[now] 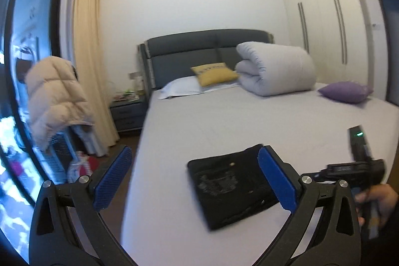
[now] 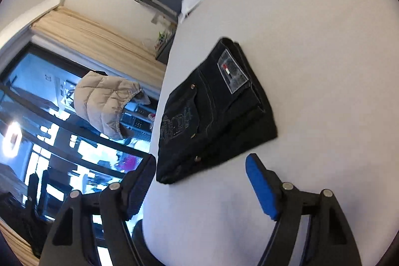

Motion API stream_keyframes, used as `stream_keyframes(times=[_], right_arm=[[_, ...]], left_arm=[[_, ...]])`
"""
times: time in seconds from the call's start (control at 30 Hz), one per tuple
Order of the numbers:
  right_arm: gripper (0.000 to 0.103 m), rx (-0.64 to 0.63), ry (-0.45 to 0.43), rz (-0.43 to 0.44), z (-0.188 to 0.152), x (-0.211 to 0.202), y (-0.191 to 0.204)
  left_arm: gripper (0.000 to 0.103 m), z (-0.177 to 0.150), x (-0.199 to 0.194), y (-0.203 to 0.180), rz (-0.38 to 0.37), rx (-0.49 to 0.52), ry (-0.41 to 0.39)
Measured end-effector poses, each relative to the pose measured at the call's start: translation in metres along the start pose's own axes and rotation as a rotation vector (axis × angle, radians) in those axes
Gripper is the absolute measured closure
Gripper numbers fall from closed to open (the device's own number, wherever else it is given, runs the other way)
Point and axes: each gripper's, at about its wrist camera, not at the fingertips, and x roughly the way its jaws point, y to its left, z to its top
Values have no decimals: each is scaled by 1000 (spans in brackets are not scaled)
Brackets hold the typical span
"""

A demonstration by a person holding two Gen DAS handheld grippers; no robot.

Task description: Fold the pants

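Your black pants (image 2: 214, 111) lay folded into a compact rectangle on the white bed (image 1: 224, 121), near the foot end and close to the bed's left edge. In the right wrist view the leather brand patch (image 2: 233, 74) faced up at the waistband end, with the embroidered back pocket (image 2: 177, 124) beside it and metal rivets showing along the seams. The folded layers were stacked fairly evenly (the edges on the far side showed as several dark steps).

You held the left gripper (image 1: 194, 178) above the bed with its blue pads spread wide apart and nothing between them; the pants sat beyond its fingers, partly hidden behind the right-hand pad. Your right gripper (image 2: 199, 188) likewise had its fingers well apart, empty, and hovered just short of the near corner of the pants without touching them. From the left wrist view, your right hand (image 1: 376, 201) gripped the handle of that tool at the lower right, a small green light glowing on its upper part.

Farther up the bed sat a rolled white duvet (image 1: 274, 69), a yellow cushion (image 1: 214, 72) leaning on a white pillow (image 1: 182, 87), and a purple cushion (image 1: 345, 91) to the right. A grey headboard (image 1: 199, 54) stood behind them. A beige puffer jacket (image 1: 54, 96) hung by the window, next to the cream curtain (image 1: 86, 46).
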Motion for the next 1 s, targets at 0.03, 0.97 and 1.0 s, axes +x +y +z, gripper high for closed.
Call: stream_keyframes(times=[0.03, 0.97, 1.0], right_arm=[[26, -30, -19, -19, -3, -8, 7], [0, -624, -431, -473, -29, -120, 198], [0, -611, -413, -480, -30, -117, 195]], left_arm=[[0, 3, -8, -2, -6, 10, -2], [0, -14, 10, 4, 1, -165, 425], [0, -19, 17, 6, 1, -178, 446]])
